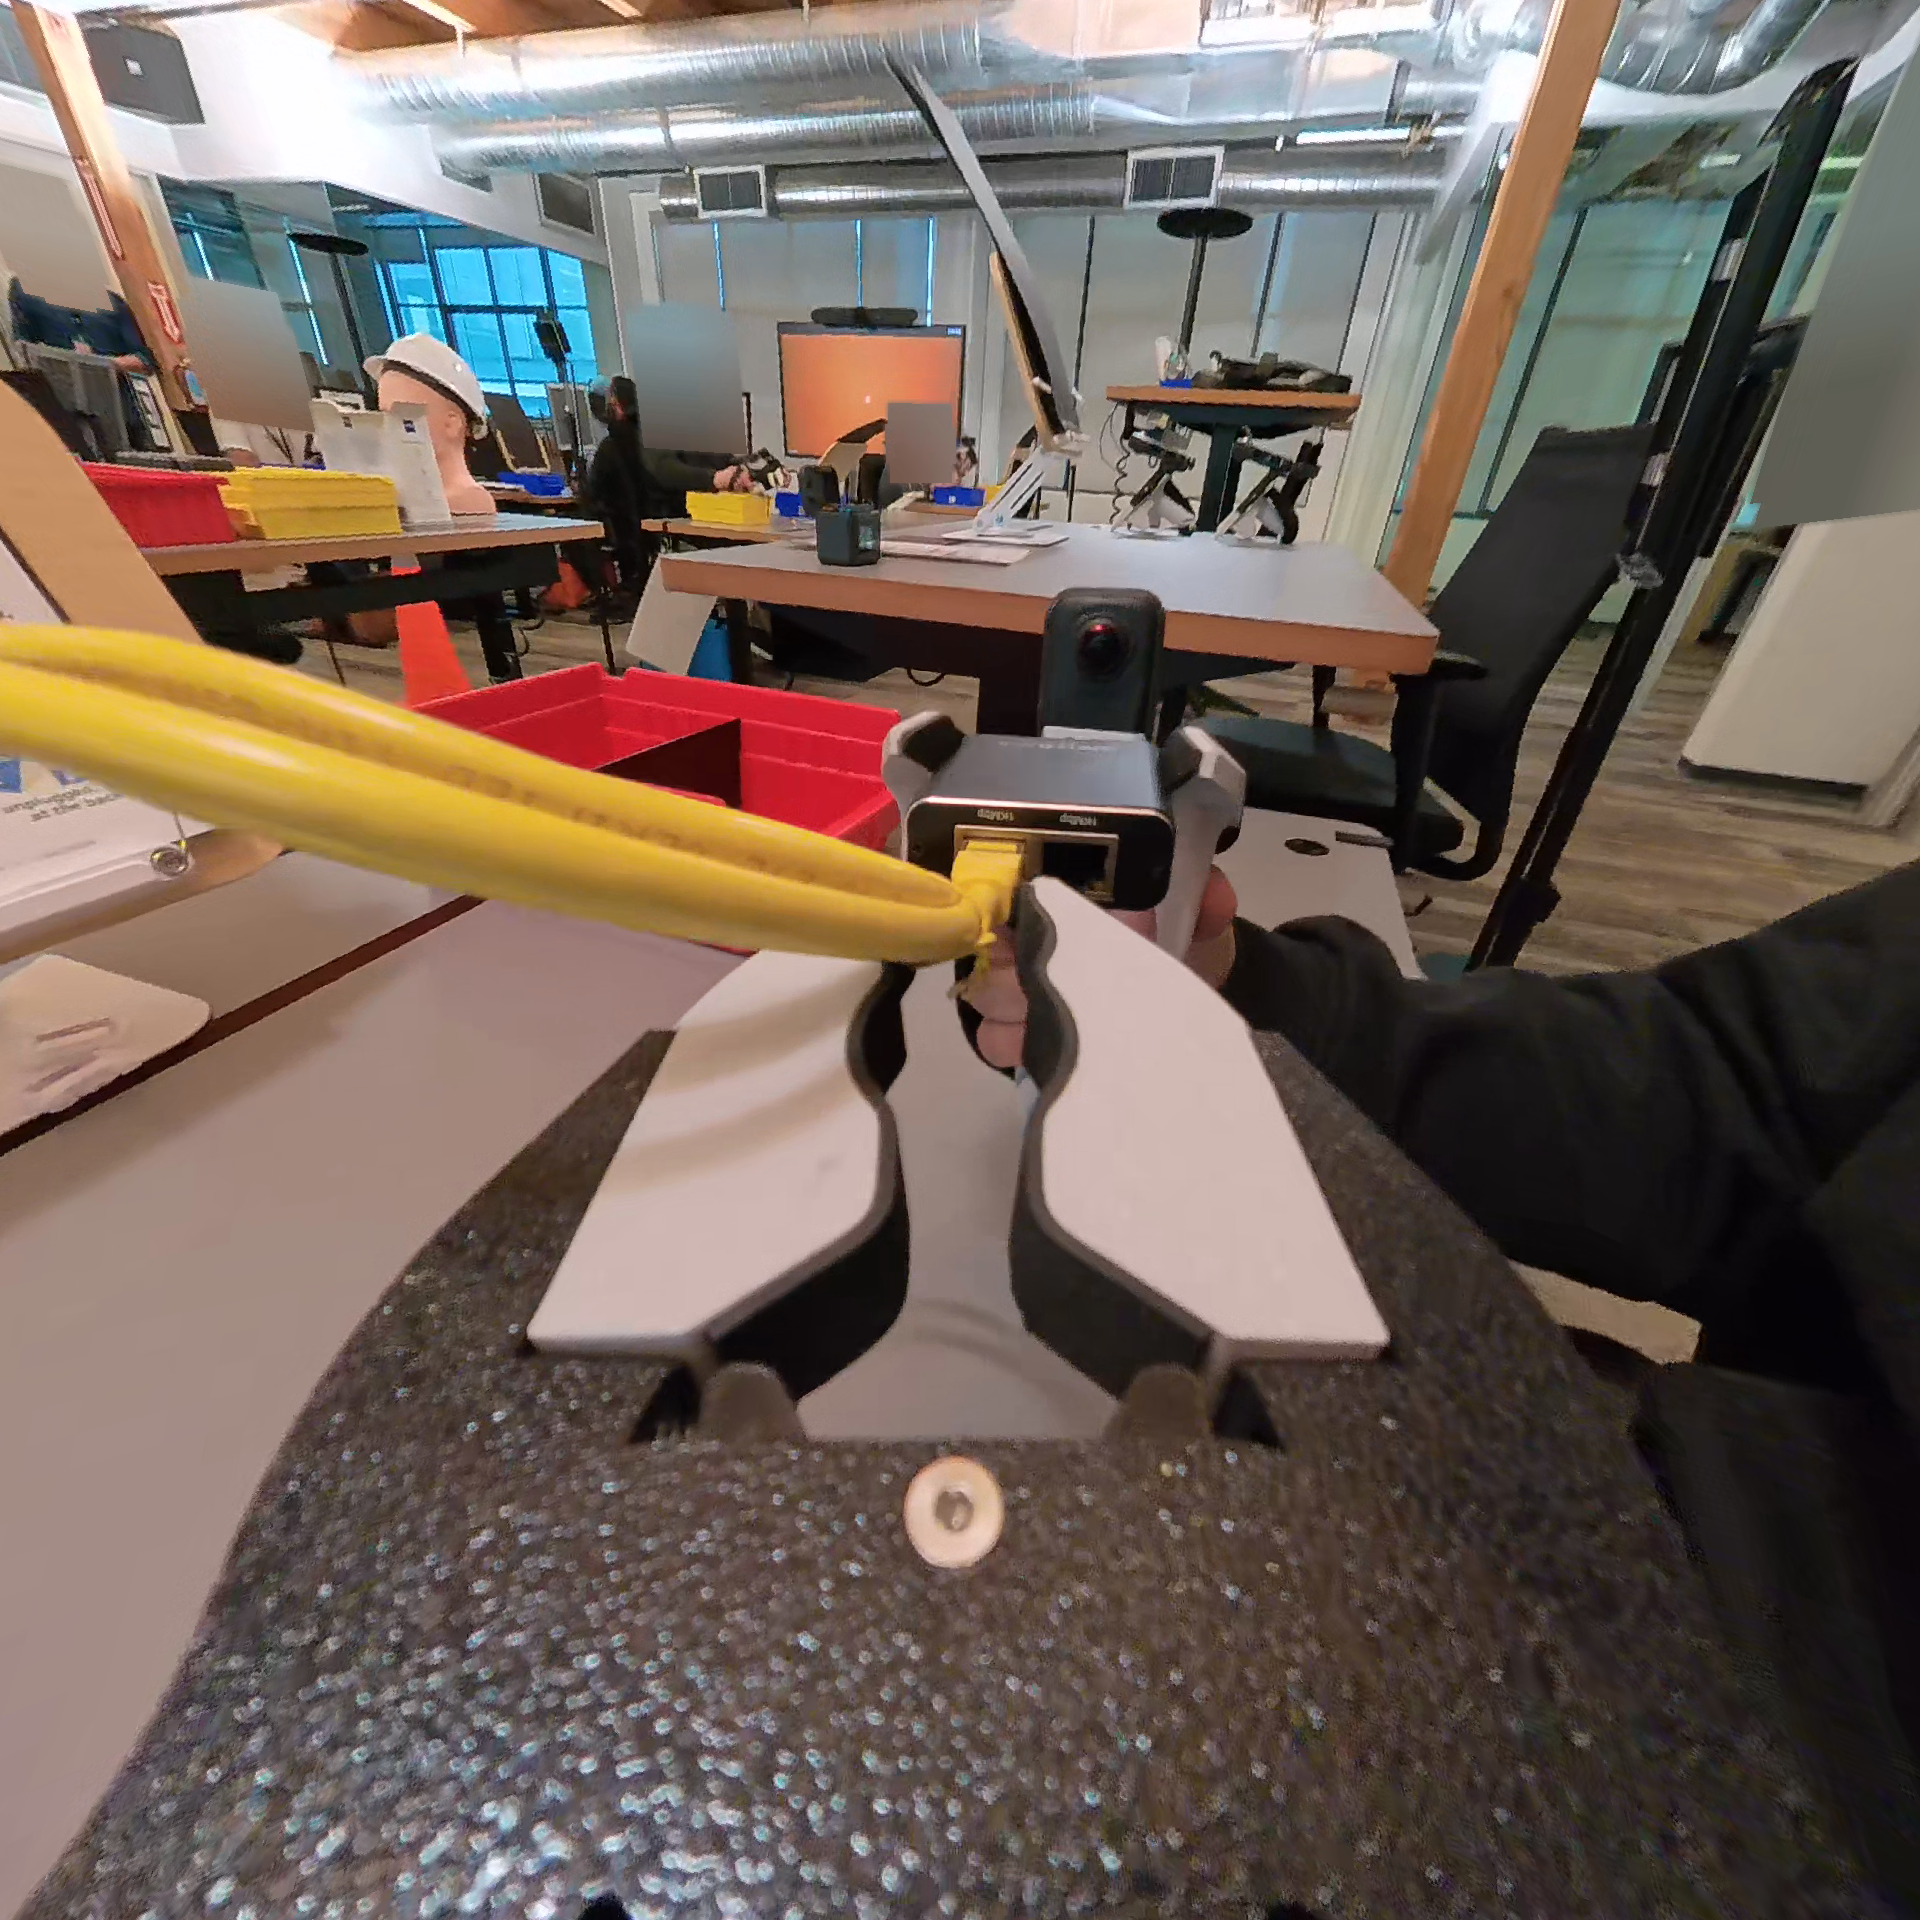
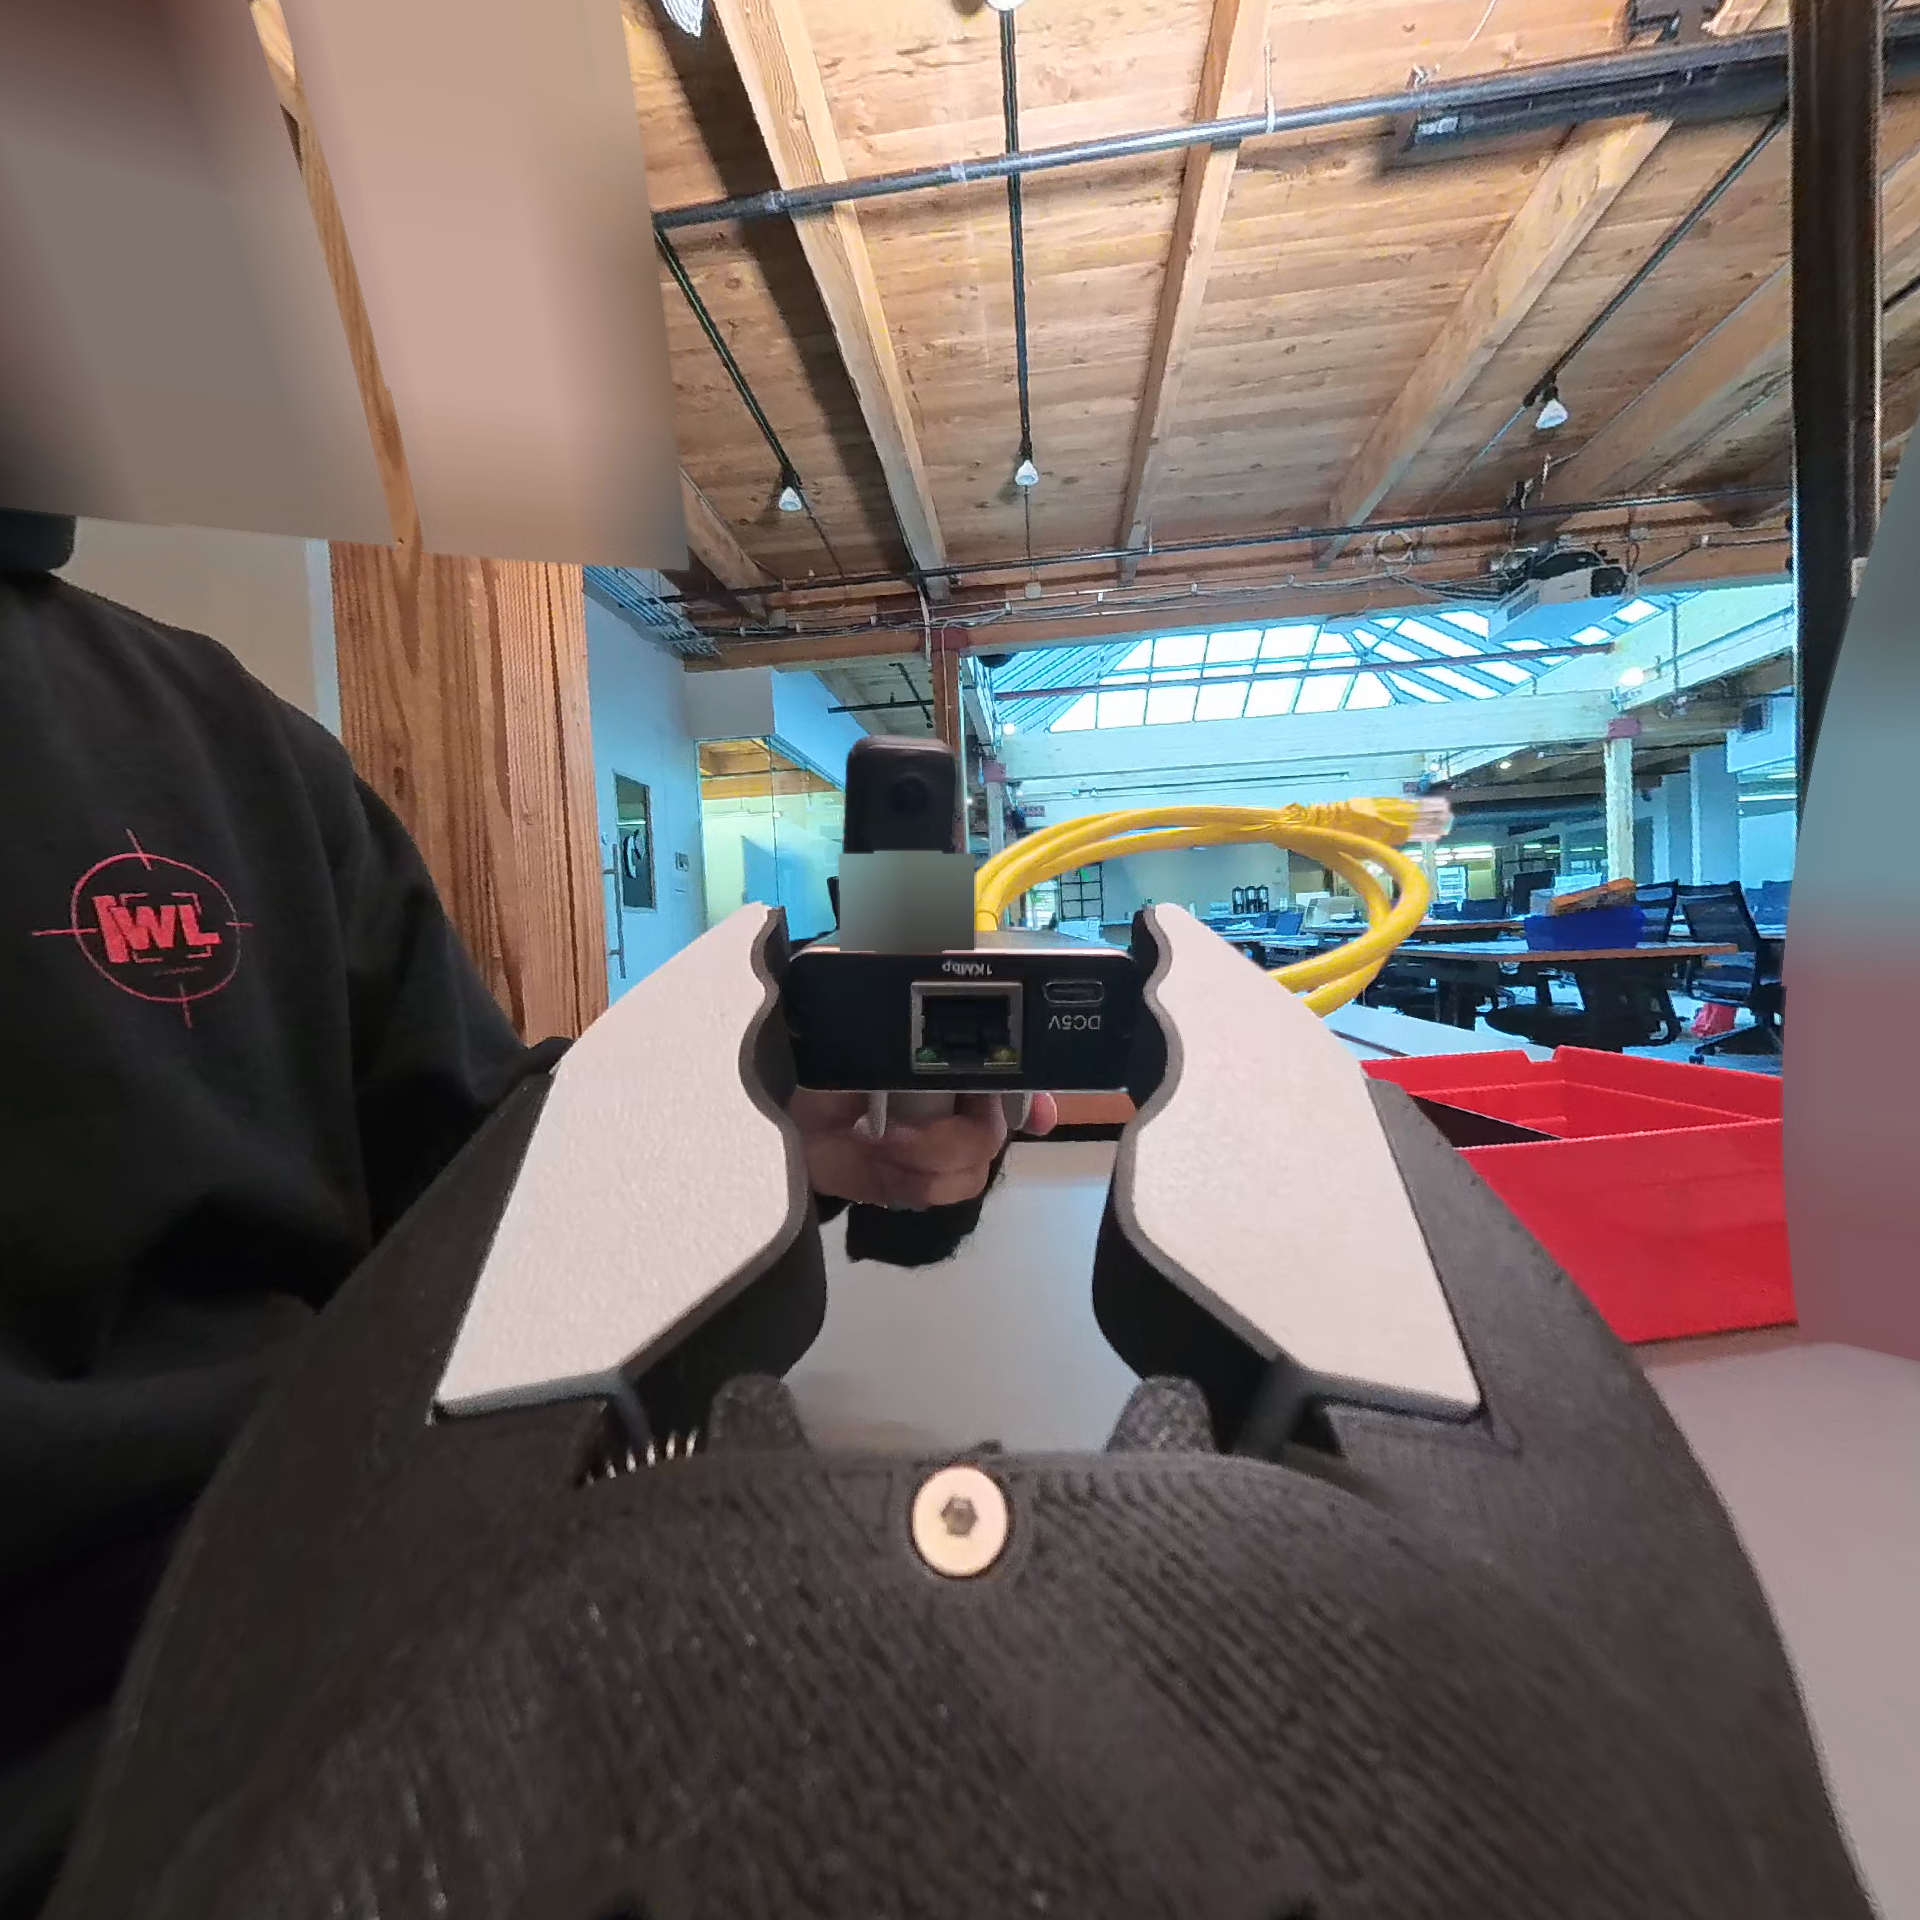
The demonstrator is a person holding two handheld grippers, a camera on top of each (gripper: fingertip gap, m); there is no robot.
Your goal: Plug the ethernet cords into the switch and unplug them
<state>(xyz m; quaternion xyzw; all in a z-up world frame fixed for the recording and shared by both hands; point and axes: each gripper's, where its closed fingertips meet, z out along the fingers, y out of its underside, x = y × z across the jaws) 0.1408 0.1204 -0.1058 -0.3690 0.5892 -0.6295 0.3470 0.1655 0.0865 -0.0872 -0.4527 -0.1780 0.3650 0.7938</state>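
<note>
The small black switch [image 2: 961,1023] is clamped between the pads of my right gripper [image 2: 961,961] and held above the table. In the left wrist view the switch [image 1: 1039,805] shows two ports. The yellow ethernet cord [image 1: 468,800] has one plug [image 1: 987,860] seated in the left port; the right port [image 1: 1081,864] is empty. My left gripper [image 1: 971,930] is shut on the cord just behind that plug. In the right wrist view the cord [image 2: 1371,894] loops behind the switch, with its free plug [image 2: 1403,816] in the air. The near port [image 2: 964,1023] is empty.
A red divided bin [image 1: 675,743] stands on the grey table [image 1: 312,1195] behind the switch, and it also shows in the right wrist view [image 2: 1621,1184]. A person's black sleeve [image 1: 1558,1091] reaches in from the right. A white card [image 1: 83,1029] lies at the left. The left gripper's tips are roughly 5 cm from the right gripper's.
</note>
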